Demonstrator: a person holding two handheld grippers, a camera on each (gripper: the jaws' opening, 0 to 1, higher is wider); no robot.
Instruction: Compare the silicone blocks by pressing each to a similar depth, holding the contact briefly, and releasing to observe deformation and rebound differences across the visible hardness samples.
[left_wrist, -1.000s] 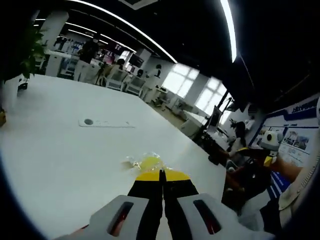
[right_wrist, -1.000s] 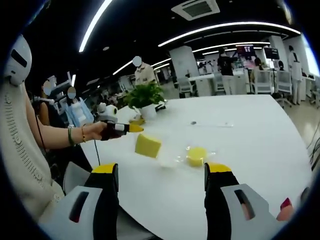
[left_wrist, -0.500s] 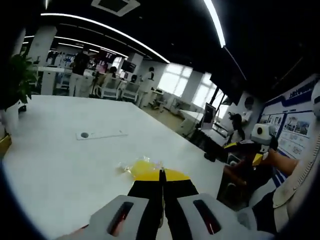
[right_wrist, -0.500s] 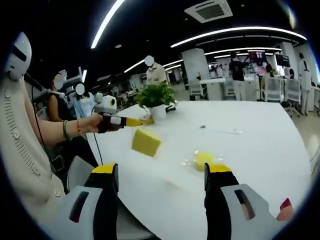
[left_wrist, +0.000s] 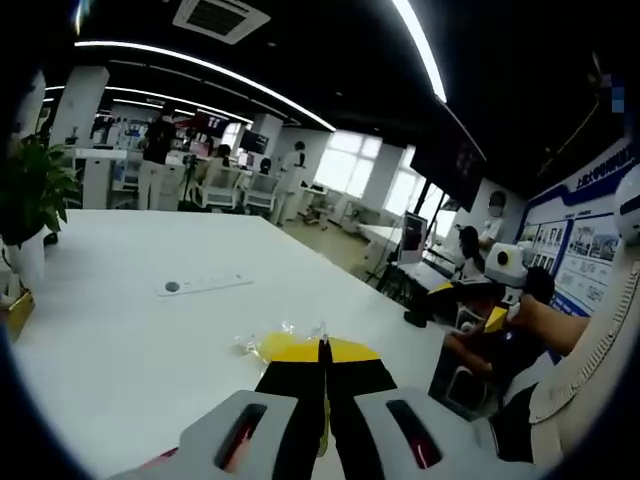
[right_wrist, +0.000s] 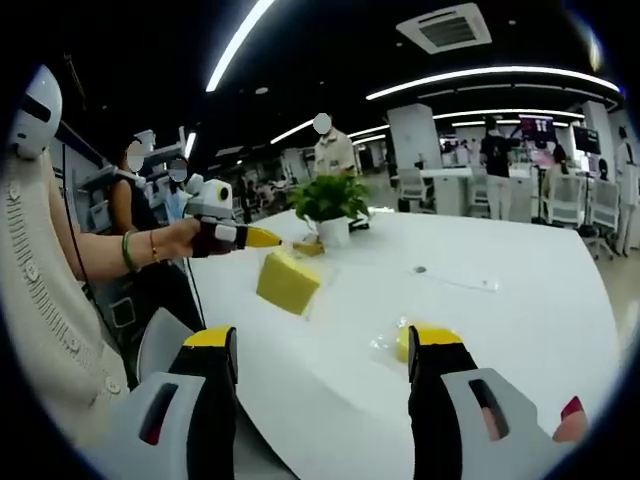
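White table (right_wrist: 520, 300) stretches out ahead of my claws, in a big office with people far off. My left claw (right_wrist: 268, 238) is squeezed tight on a yellow block (right_wrist: 288, 281), holding it up in the air. My right claw (right_wrist: 322, 345) is spread wide with nothing in it. Another yellow block (right_wrist: 404, 343) in clear wrap lies on the table just past its right tip. A green plant (right_wrist: 329, 200) stands behind.

Left tool (left_wrist: 322, 352) clamped shut, right tool (right_wrist: 322, 340) spread wide.

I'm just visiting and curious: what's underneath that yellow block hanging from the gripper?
The square yellow silicone block is held by the left gripper above the white table. The table directly beneath it is hidden.
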